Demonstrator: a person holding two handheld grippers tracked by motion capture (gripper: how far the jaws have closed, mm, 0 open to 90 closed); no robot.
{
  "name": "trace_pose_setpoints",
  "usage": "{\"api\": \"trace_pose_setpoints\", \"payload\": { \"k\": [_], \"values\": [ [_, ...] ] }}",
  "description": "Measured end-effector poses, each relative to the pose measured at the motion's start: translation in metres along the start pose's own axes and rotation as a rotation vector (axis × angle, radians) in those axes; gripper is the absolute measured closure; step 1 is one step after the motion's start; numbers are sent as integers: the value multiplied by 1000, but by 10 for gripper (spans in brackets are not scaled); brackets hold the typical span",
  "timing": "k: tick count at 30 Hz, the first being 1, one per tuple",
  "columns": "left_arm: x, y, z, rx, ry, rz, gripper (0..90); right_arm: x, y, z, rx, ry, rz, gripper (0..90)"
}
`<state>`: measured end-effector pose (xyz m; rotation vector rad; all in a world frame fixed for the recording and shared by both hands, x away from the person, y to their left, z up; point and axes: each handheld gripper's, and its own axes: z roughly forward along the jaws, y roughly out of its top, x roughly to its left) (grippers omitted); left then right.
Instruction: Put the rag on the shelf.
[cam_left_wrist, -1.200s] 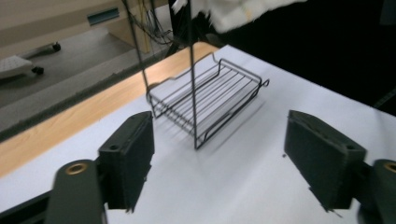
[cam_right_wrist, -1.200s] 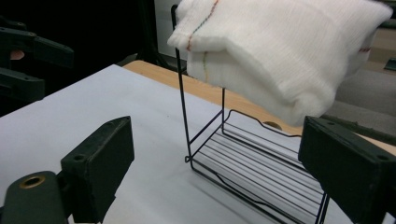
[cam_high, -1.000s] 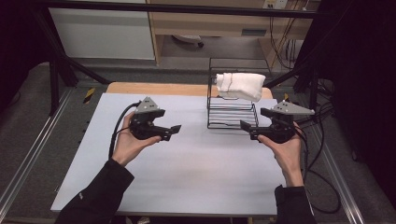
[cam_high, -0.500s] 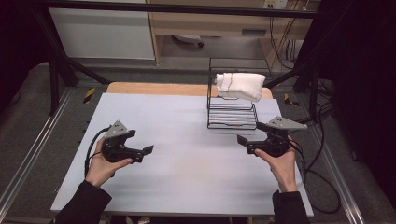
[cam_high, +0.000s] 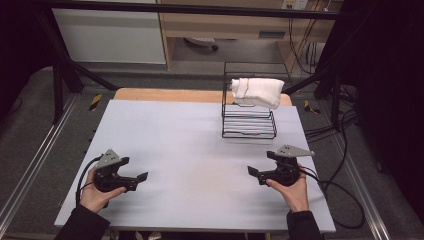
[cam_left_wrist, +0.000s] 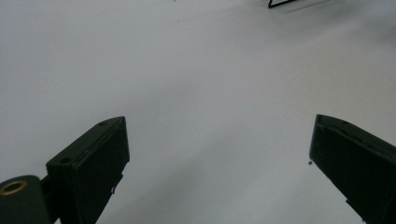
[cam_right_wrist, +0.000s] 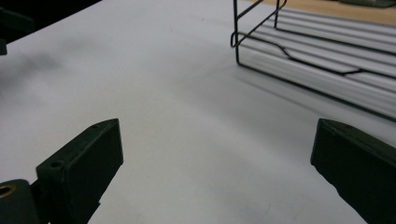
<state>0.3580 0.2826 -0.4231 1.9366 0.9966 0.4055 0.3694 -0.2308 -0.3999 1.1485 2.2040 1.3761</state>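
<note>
At the near edge of the white bench (cam_high: 200, 130) both hands hold their tools low over bare surface. The left gripper (cam_high: 141, 177) sits by the near left corner with its jaws spread wide, nothing between them but plain bench top, as the left gripper view (cam_left_wrist: 219, 140) confirms; these jaws have just been opening to their full spread, with no object caught in the gap. The right gripper (cam_high: 252, 172) sits by the near right edge, its jaws likewise wide apart and empty, and the right gripper view (cam_right_wrist: 215, 144) looks between them across the bench toward the foot of the wire rack (cam_right_wrist: 317, 60). Farther off, on the right half of the bench near its far edge, stands that black wire rack (cam_high: 248, 125), well apart from both tools, and a folded white cloth (cam_high: 257, 91) lies draped over its top rail. The cloth on the rack looks like the thing this work concerns, and neither tool touches it. Judging by the empty, parted jaws resting far from the rack, this seems either a finished placement or a pause before a reach. A next grasp would call for lifting a gripper, most likely the right, up and forward to the rack's top and closing on the cloth's hanging edge.
</note>
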Motion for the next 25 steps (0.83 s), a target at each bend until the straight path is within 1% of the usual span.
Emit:
{"api": "trace_pose_setpoints", "payload": {
  "k": [3,6,9,12,14,16,17,21,25],
  "values": [
    [3,-8,-2,0,-3,-6,48,0,-12,3,14,18,10,28],
    [3,-13,-2,0,-10,1,49,-2,-23,4,20,36,31,32],
    [3,-16,-1,6,-17,20,48,-3,-31,4,35,36,42,31],
    [2,-19,0,14,-19,19,48,-5,-39,4,37,42,54,33],
    [3,-21,1,22,-18,27,48,-6,-43,4,53,40,49,32],
    [3,-24,1,27,-21,25,48,-7,-47,4,65,39,51,31],
    [3,-25,2,25,-24,20,48,-7,-48,5,64,39,49,31],
    [3,-28,3,45,-27,30,48,-8,-51,4,78,36,49,27],
    [2,-28,4,43,-31,29,48,-8,-52,4,72,35,46,26]
  ]
}}
